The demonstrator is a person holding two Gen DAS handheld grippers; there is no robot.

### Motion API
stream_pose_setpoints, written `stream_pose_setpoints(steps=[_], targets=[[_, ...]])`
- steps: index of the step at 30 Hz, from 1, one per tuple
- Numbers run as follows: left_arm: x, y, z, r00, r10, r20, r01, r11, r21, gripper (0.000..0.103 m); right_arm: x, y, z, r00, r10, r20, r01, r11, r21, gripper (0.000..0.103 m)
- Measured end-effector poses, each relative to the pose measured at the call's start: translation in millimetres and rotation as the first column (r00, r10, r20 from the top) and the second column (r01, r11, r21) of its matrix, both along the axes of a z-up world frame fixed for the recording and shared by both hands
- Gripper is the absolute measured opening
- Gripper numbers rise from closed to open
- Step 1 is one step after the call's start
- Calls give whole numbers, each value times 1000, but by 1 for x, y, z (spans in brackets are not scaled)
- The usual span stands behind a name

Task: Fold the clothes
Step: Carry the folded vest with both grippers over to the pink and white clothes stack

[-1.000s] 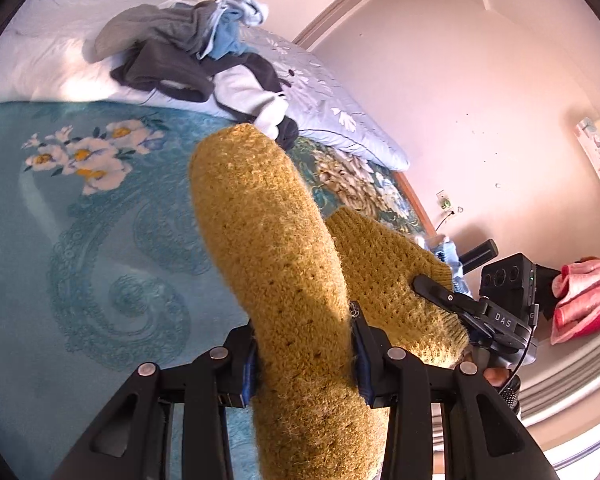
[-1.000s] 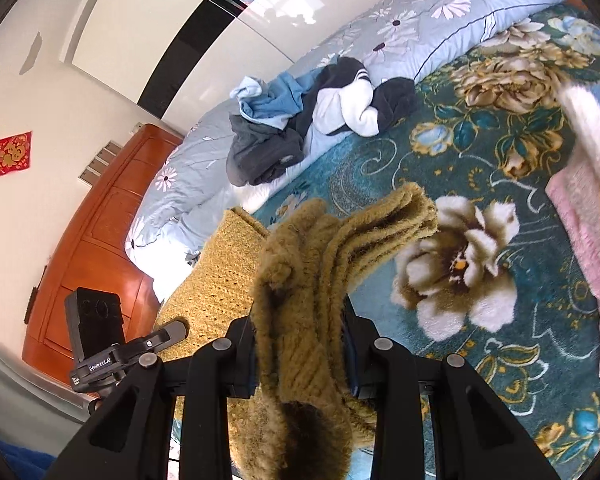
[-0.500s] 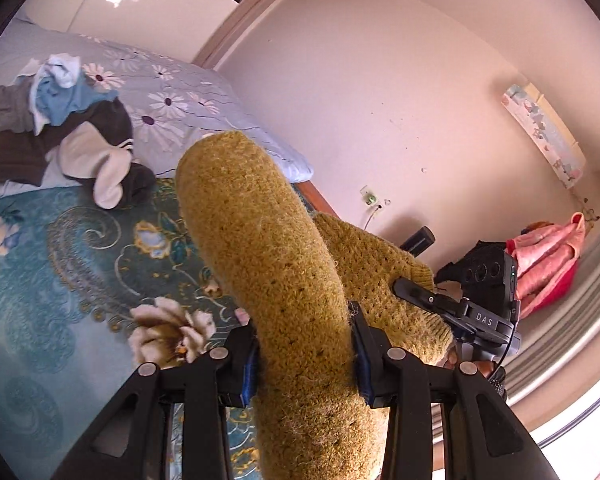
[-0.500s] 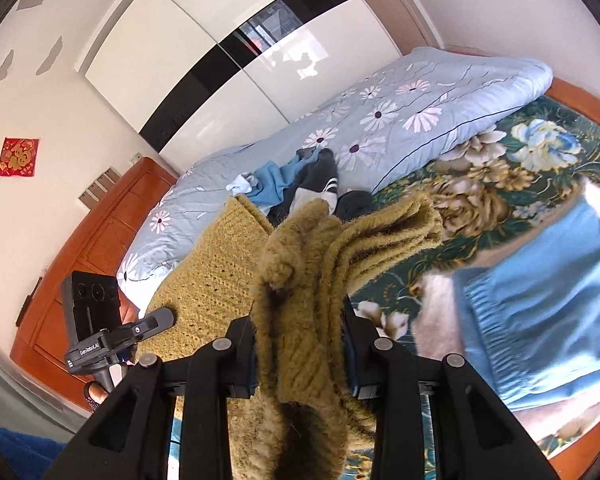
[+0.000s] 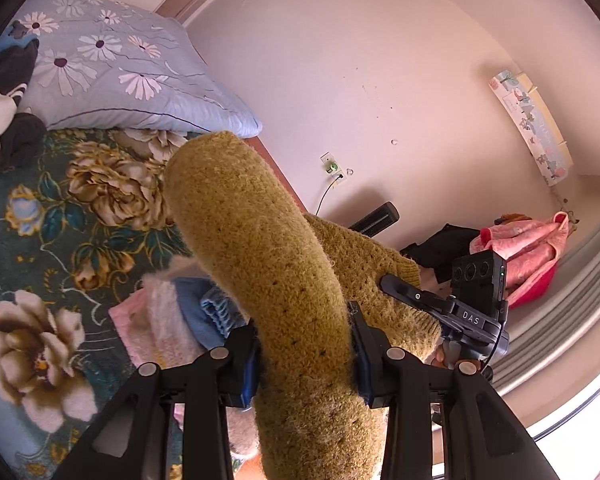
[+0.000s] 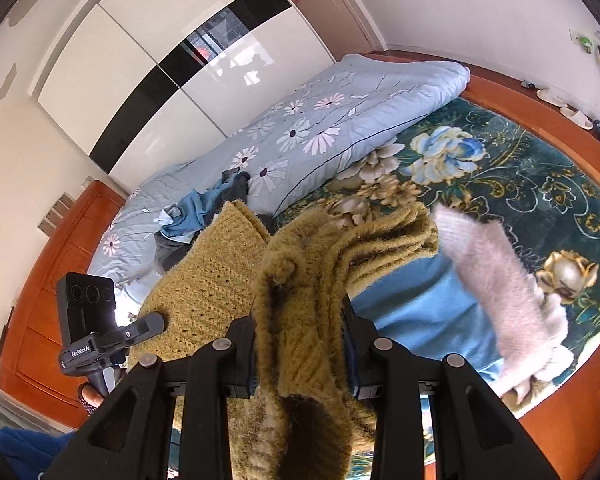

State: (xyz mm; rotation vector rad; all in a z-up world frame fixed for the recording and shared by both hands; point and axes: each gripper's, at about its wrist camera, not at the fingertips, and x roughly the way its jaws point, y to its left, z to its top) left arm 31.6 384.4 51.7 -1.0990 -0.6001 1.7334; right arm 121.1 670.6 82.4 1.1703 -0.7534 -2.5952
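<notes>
A folded mustard-yellow knit sweater (image 5: 260, 264) is held up in the air between both grippers. My left gripper (image 5: 304, 356) is shut on one thick folded end of it. My right gripper (image 6: 300, 344) is shut on the other end (image 6: 300, 304), where several folded layers fan out. Each gripper shows in the other's view, the right one (image 5: 452, 312) and the left one (image 6: 112, 336). Below the sweater lies a stack of folded clothes, blue (image 6: 420, 312) and pale pink fluffy (image 6: 500, 280), also in the left wrist view (image 5: 168, 320).
The bed has a teal floral blanket (image 6: 520, 168) and a light blue daisy-print quilt (image 6: 320, 128). A heap of unfolded dark and blue clothes (image 6: 196, 216) lies on the quilt. A wooden bed frame edge (image 6: 540, 120), a white wardrobe (image 6: 180, 40) and pink clothes (image 5: 528, 252) by the wall.
Both grippers have carried the sweater to the right across the bed, from over the open teal blanket to above the stack of folded blue and pink clothes. Both grips are unchanged.
</notes>
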Motion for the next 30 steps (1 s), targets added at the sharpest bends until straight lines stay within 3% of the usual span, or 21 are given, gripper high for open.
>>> stream_pose_setpoints(steps=[9, 18, 26, 30], targets=[[25, 46, -36, 999, 32, -41, -32, 999, 23, 39, -17, 55, -13, 998, 30, 57, -35, 996, 85, 34], [43, 38, -101, 997, 50, 64, -49, 999, -17, 42, -25, 82, -70, 994, 53, 98, -56, 998, 31, 34], [52, 51, -107, 999, 19, 27, -16, 997, -73, 48, -21, 104, -116, 990, -22, 142, 26, 999, -25, 39], [51, 53, -98, 1000, 10, 2, -10, 995, -98, 50, -16, 106, -121, 989, -62, 131, 68, 997, -40, 42]])
